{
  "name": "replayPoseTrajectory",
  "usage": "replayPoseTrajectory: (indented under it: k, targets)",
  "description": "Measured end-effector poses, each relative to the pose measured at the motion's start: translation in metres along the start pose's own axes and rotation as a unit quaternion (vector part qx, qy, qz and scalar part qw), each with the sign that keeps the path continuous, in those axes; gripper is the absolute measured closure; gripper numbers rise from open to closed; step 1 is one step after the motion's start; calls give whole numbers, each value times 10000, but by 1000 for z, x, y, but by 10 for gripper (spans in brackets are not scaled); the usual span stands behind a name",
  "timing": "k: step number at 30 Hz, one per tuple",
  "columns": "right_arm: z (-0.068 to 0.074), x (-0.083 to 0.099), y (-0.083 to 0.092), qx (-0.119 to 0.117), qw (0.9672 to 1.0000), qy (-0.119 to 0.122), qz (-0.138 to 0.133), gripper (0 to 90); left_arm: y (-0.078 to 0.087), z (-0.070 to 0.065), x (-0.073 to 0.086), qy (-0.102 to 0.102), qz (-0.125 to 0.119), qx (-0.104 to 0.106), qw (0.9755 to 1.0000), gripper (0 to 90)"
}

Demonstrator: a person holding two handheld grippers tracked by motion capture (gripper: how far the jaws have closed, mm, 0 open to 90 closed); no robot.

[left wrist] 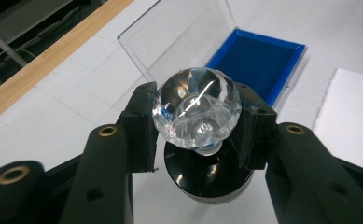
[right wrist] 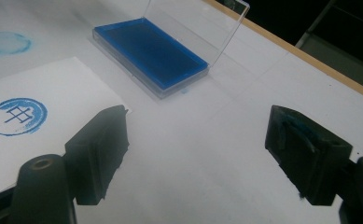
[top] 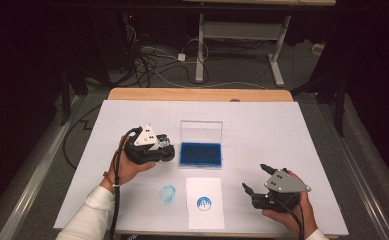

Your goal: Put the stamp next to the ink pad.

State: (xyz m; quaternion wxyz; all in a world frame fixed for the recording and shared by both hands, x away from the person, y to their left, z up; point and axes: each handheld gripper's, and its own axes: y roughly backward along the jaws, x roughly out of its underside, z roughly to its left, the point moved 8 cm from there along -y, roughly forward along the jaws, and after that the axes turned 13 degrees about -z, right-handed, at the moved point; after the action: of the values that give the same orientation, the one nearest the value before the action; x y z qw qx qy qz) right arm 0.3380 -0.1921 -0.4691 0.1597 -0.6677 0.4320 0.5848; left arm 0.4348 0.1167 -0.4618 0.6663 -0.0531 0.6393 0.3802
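The high view looks forward and down from above the person's side onto the whole white table point(top: 262, 125), with the floor beyond. The left gripper view rides close behind its own jaws, angled down across the table toward the blue ink pad point(left wrist: 258, 65) and its raised clear lid point(left wrist: 179, 37). The right gripper view sits low near the table, facing the same ink pad point(right wrist: 151, 51) and the stamped paper point(right wrist: 39, 121), both shared with the high view.

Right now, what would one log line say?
left gripper: shut on stamp | right gripper: open, empty | ink pad: lid up | paper: stamped
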Motion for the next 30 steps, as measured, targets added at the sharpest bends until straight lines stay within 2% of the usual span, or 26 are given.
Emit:
replayPoseTrajectory:
  k: [7, 10, 12, 19, 23, 25, 30]
  targets:
    - [1, 2, -1, -37, 10000, -21, 32, 215, -12, 7, 8, 29, 142, -155, 9998, 545]
    - [2, 2, -1, -55, 10000, -13, 46, 218, -17, 11, 14, -12, 284, -238, 9993, 545]
    - [3, 2, -2, -64, 10000, -20, 69, 218, -20, 14, 17, 120, 270, -221, 9993, 545]
    - [4, 3, -3, -72, 9999, -7, 107, 221, -27, 19, 24, 147, 349, -310, 9988, 544]
    - [3, 3, -2, -63, 9999, -7, 112, 223, -29, 19, 26, 193, 345, -316, 9987, 543]
    - [3, 3, -2, -69, 9999, -15, 105, 223, -31, 17, 26, 225, 329, -252, 9989, 543]
    - [4, 4, -2, -83, 9999, -6, 121, 224, -36, 14, 28, 150, 429, -268, 9986, 543]
